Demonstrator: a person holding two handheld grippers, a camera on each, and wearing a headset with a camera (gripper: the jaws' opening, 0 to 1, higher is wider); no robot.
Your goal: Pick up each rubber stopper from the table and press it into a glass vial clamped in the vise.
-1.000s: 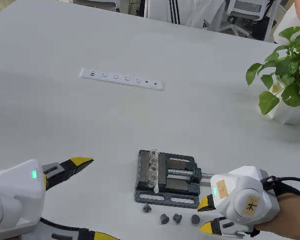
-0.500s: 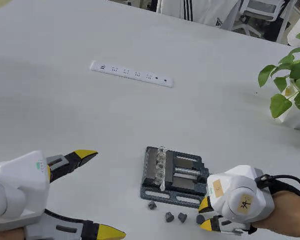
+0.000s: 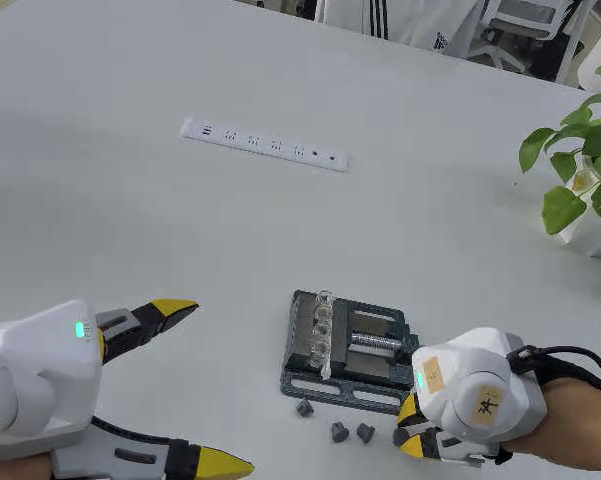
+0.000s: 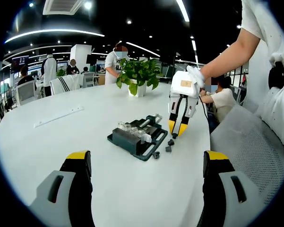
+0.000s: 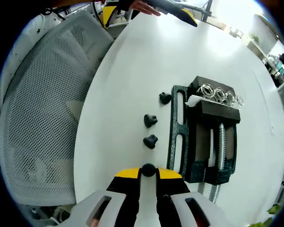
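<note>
Right gripper (image 5: 148,174) seemingly pinches a rubber stopper (image 5: 148,169) beside vise (image 5: 203,142).

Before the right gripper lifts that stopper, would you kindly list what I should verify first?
1. Stopper sits between the right gripper tips: ok.
2. Jaws clamped firmly on it: cannot tell.
3. Vials held in the vise: ok.
4. Vial mouths open, unplugged: ok.
5. Left gripper open and away from the vise: ok.
6. Other three stoppers apart from the jaws: ok.
</note>
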